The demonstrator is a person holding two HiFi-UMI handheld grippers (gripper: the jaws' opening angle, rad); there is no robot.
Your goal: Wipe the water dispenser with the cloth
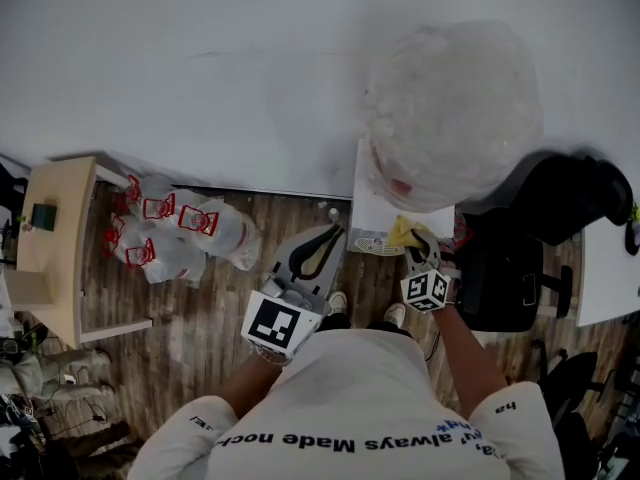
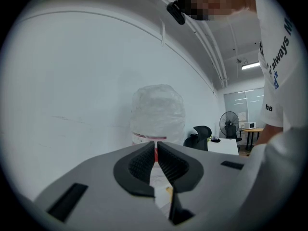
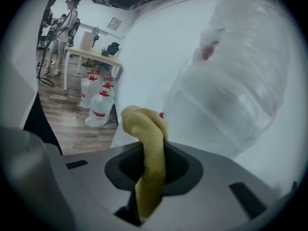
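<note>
Two grippers in play: we have the right gripper (image 3: pixel 150 165) clamped on the yellow cloth (image 3: pixel 144 129), just beside the water dispenser (image 1: pixel 377 211) and below its plastic-wrapped bottle (image 3: pixel 236 76). The left gripper (image 2: pixel 156 160) is nearly closed and empty. We judge wiping is about to start, with contact probably not made. Next we press the cloth onto the white casing. Wood floor (image 1: pixel 200 338), white wall, spare water jugs (image 1: pixel 175 230) to the left.

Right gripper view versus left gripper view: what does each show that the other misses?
Only the right gripper view: the yellow cloth clamped in the right claw, and spare water bottles standing on the floor. Only the left gripper view: the left claw closed on nothing, a black chair and a fan. Both: the plastic-wrapped dispenser bottle ahead.
</note>
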